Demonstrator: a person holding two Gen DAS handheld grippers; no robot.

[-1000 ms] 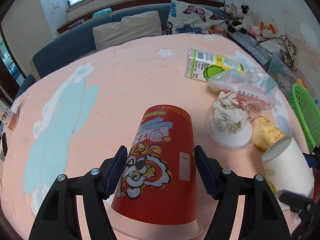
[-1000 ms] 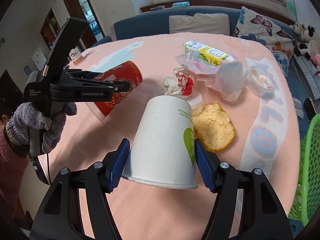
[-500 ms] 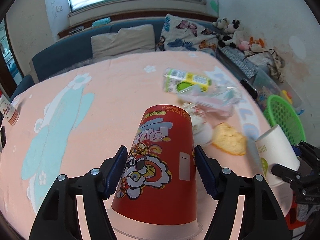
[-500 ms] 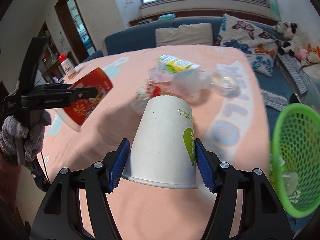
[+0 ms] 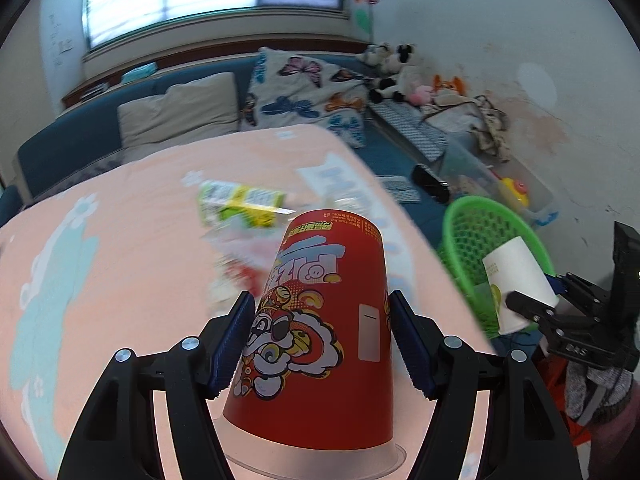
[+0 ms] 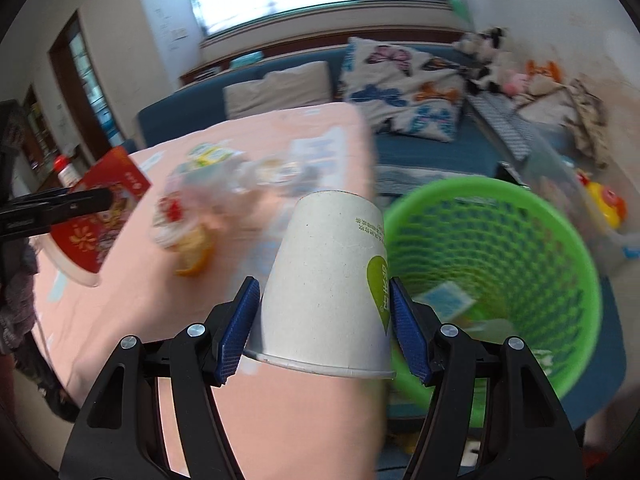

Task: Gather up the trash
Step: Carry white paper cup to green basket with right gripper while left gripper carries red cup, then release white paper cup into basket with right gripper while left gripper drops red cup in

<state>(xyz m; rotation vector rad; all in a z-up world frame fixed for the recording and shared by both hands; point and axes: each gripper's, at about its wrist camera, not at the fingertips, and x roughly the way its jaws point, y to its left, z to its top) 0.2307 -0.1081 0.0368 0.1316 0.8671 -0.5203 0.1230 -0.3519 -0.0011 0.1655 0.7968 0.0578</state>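
Two cups: both were carried, neither dropped yet.
Left gripper [image 5: 320, 344]: clenched on the red cup [image 5: 320, 332], upside down, above the pink table [image 5: 120, 280].
Right gripper [image 6: 324, 316]: clamped on the white cup [image 6: 328, 292], upside down.
Change: a second earlier both cups hung over the table's litter; now the green basket [image 6: 560, 240] sat close beside the white cup, so its drop looked near.
Left view only: the white cup seen against the basket's rim.
Right view only: scraps lay in the basket's bottom.
Left behind: green carton [image 5: 240, 204] and blurred wrappers on the table.
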